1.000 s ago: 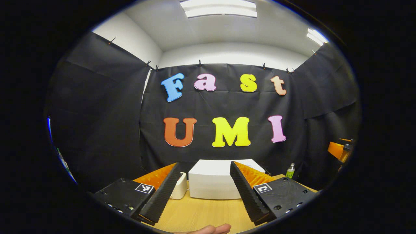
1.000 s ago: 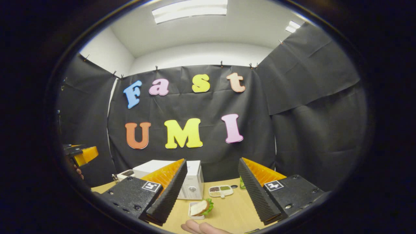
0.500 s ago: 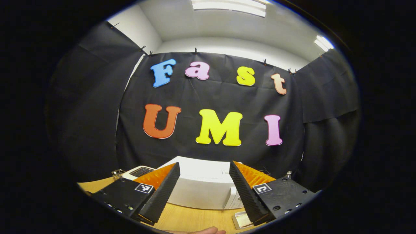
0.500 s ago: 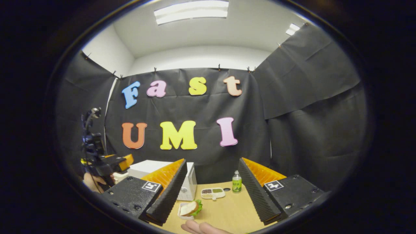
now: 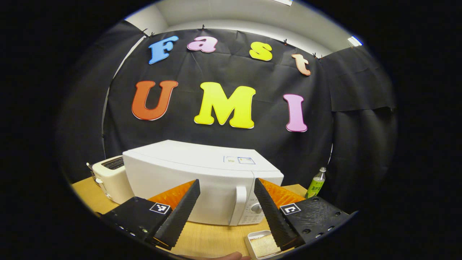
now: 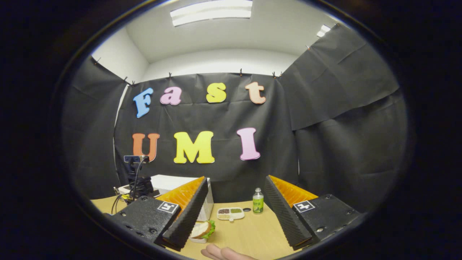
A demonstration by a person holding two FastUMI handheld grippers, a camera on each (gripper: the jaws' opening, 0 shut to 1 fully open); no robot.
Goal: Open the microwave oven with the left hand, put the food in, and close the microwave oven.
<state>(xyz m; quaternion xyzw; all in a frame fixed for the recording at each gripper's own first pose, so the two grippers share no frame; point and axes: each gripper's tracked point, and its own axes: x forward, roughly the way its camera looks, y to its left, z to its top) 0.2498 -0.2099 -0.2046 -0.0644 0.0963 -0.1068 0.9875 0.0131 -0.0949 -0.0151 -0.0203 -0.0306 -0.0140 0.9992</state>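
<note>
A white microwave oven (image 5: 180, 173) stands on the wooden table with its door shut; its vertical handle (image 5: 236, 206) is on the right side of the door. My left gripper (image 5: 226, 180) is open and hovers close in front of the door, holding nothing, with the handle between its fingers in the left gripper view. A sandwich with lettuce (image 6: 203, 229) lies in a small white dish in front of the microwave (image 6: 169, 180). My right gripper (image 6: 235, 178) is open and empty, farther back over the table. The left gripper (image 6: 139, 182) shows at the left of the right gripper view.
A cream toaster (image 5: 108, 175) stands left of the microwave. A green bottle (image 6: 257, 204) and a divided dish of seasonings (image 6: 231, 213) sit to its right. A white dish (image 5: 261, 245) lies near my left gripper's right finger. Fingers of a hand (image 6: 223, 252) rest on the table (image 6: 252, 234).
My left gripper has moved forward and down towards the microwave, which now looms much larger, with its handle in sight. The right gripper has barely shifted. Both remain open.
</note>
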